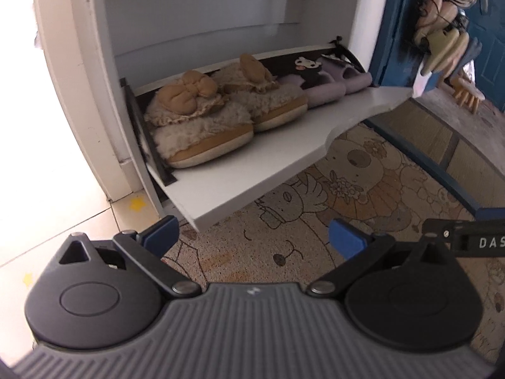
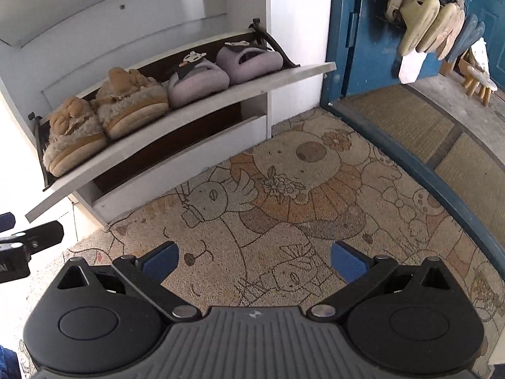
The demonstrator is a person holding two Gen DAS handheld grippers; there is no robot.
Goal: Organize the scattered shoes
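Observation:
A white shoe cabinet has its tilt-out drawer (image 1: 252,170) (image 2: 202,110) folded open. In it stand two fluffy beige slippers with tan bows (image 1: 202,126) (image 2: 104,117) on the left and two lilac slippers with a cartoon face (image 1: 328,85) (image 2: 221,69) on the right. My left gripper (image 1: 254,240) hangs open and empty just below the drawer's front edge, over the mat. My right gripper (image 2: 254,260) is open and empty too, further back over the mat. Each gripper's black body shows at the edge of the other's view.
A beige cartoon doormat (image 1: 315,221) (image 2: 300,195) covers the floor before the cabinet. A lower drawer (image 2: 176,170) stands slightly ajar. On the right is a blue door (image 2: 359,25) with wooden shoe trees (image 2: 426,22) hanging on it, a straw mat (image 2: 410,120) and a small stool (image 2: 479,82).

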